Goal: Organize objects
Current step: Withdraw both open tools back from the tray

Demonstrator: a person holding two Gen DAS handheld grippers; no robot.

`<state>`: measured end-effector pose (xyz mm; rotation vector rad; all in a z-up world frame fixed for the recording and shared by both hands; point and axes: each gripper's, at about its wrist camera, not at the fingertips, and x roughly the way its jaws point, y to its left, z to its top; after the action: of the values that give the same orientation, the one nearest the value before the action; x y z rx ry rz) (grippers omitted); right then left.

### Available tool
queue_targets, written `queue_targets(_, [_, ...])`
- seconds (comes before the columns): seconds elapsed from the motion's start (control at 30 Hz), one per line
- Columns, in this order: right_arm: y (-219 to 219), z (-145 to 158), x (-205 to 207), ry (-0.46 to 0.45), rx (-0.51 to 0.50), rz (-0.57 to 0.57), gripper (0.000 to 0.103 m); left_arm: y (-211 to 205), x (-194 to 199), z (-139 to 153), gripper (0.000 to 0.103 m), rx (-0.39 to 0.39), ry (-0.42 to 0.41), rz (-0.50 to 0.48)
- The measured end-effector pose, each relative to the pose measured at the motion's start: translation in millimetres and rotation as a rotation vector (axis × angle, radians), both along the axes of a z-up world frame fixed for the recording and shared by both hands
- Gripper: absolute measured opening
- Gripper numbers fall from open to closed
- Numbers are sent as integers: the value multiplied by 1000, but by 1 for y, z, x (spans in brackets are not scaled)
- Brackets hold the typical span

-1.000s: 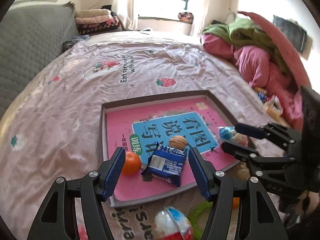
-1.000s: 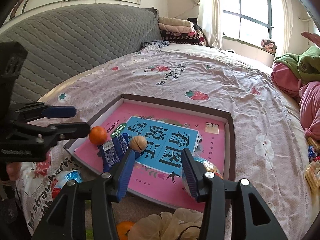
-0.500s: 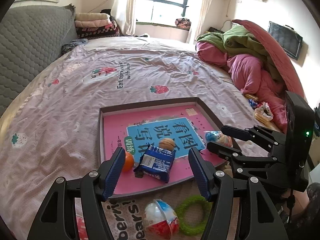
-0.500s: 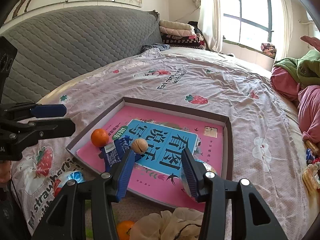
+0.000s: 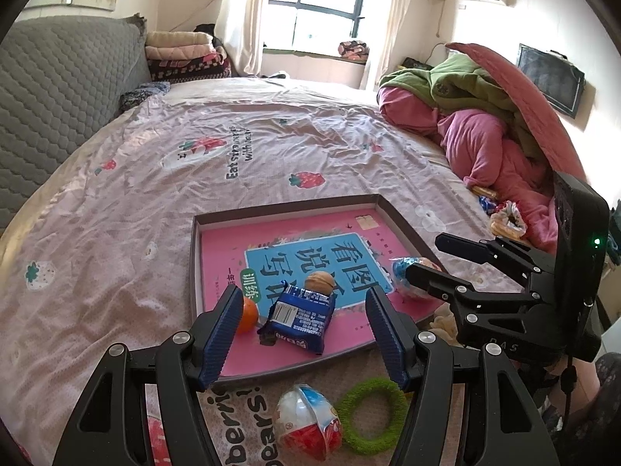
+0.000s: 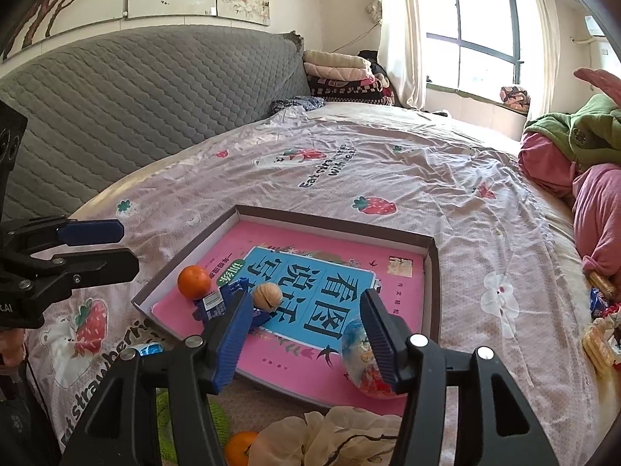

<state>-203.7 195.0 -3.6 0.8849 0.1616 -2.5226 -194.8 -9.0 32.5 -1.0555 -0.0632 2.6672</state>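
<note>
Objects for sorting are gathering in the shallow brown-rimmed cardboard tray with the pink-and-blue printed liner, lying flat on the strawberry-print bedsheet. Inside it already: a small orange tangerine, a blue foil snack packet, a brown walnut touching the packet's far edge, and, at the tray's near right side, a foil-wrapped egg-shaped capsule in blue, white and red.

Right gripper now, and its jaws are opening: the capsule sits against the inside of the right finger but the other pad stands clear of it, so nothing is clamped. Left gripper hangs wide open and empty above the tray's near edge, the snack packet showing between its fingers but well below them.

Not yet in the tray: a second foil egg capsule and a fuzzy green ring on the sheet just in front of it, plus another tangerine and a crumpled cream bag (that one may just be litter).

Risks from here? That released capsule is round and rests near the rim; a brush from the withdrawing finger could roll it out. The soft bedding could also let the tray tip if a gripper presses its edge.
</note>
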Motion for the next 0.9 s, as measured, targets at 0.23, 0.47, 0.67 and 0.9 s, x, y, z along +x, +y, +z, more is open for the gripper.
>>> queue_targets(0.23, [7,5,1,15,-13,-15,63,4,5,4,67,-15,23,-11])
queue_targets(0.47, [15,10,8,35,-20,-23,63,12,11,6,67,-36,38,-25])
queue_targets(0.67, [22,16,12,49,-31,-31,63,18,20,4,67,-56,42,-25])
queue_targets(0.9, [29,17,17,50,-42,-46,63,24,27,-3,67,-63,32,-28])
